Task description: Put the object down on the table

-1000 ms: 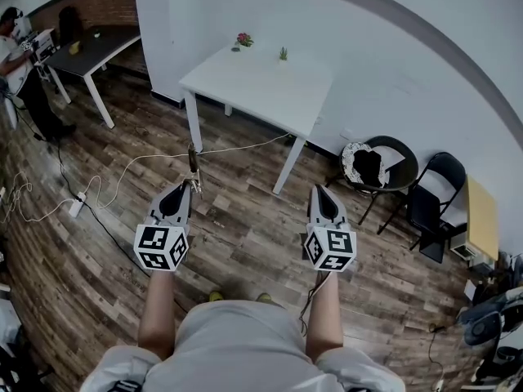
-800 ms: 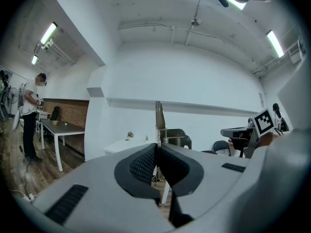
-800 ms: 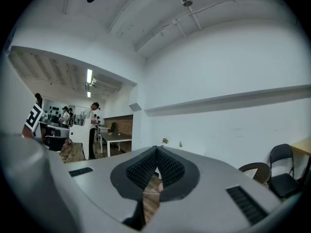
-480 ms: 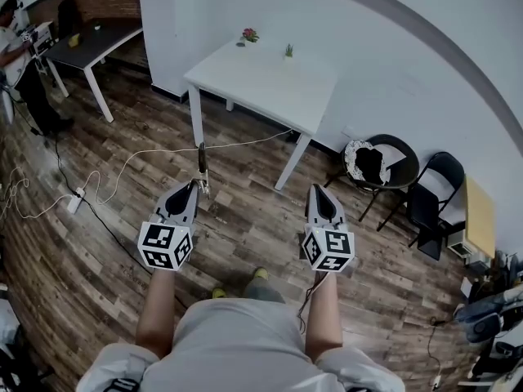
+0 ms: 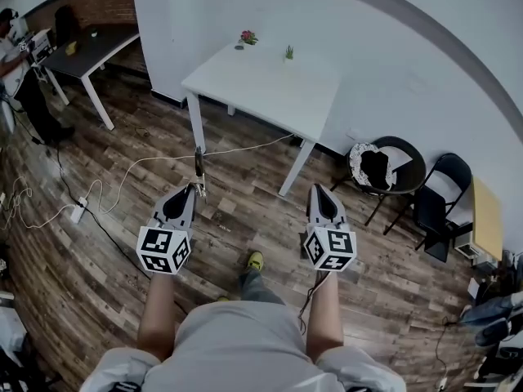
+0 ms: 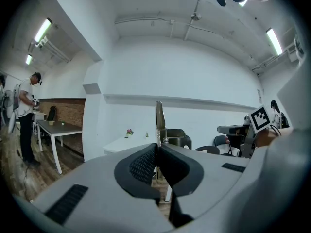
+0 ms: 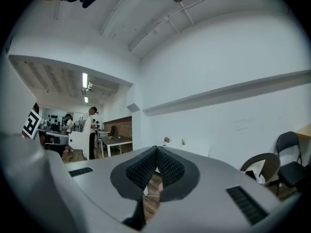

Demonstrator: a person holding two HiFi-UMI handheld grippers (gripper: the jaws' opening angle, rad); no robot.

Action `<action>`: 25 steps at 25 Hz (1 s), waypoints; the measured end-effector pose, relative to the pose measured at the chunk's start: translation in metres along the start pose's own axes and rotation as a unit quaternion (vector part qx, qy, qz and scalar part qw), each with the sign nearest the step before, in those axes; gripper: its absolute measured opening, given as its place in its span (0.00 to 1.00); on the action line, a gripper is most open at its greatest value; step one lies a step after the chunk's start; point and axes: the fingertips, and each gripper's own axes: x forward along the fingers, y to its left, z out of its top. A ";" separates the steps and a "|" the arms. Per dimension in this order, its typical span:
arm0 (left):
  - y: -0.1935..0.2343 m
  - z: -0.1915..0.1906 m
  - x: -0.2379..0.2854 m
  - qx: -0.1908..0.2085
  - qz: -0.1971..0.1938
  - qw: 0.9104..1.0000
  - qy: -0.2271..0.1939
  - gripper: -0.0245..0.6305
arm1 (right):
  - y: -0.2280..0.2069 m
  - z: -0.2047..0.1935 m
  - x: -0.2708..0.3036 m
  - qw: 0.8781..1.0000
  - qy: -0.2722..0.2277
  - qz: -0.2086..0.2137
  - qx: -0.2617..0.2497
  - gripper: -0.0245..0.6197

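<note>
My left gripper (image 5: 194, 188) is shut on a thin dark metal object (image 5: 198, 163) that sticks out forward past its tips, held above the wooden floor. In the left gripper view the object (image 6: 159, 118) rises straight up from between the closed pads of the left gripper (image 6: 157, 147). My right gripper (image 5: 320, 191) is level with it to the right, and its pads meet with nothing between them in the right gripper view (image 7: 156, 152). The white table (image 5: 270, 96) stands ahead, beyond both grippers, against the white wall.
A pink flower pot (image 5: 248, 37) and a small green plant (image 5: 288, 52) sit at the table's far edge. Black chairs (image 5: 384, 166) stand to the right. A white cable (image 5: 131, 170) crosses the floor. A dark table (image 5: 90, 47) and a person (image 5: 16, 55) are at the far left.
The person has stepped forward, and a foot in a yellow shoe now shows between the arms. Both grippers keep their pose and the left one still holds the object.
</note>
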 end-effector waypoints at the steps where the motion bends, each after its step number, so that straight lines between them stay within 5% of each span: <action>1: 0.002 0.001 0.008 0.002 0.001 1.000 0.001 0.07 | -0.002 -0.001 0.009 1.000 0.002 0.003 0.003 0.05; 25: 0.032 0.017 0.264 -0.008 0.041 0.998 0.043 0.07 | -0.149 0.001 0.243 0.998 0.019 0.033 0.050 0.05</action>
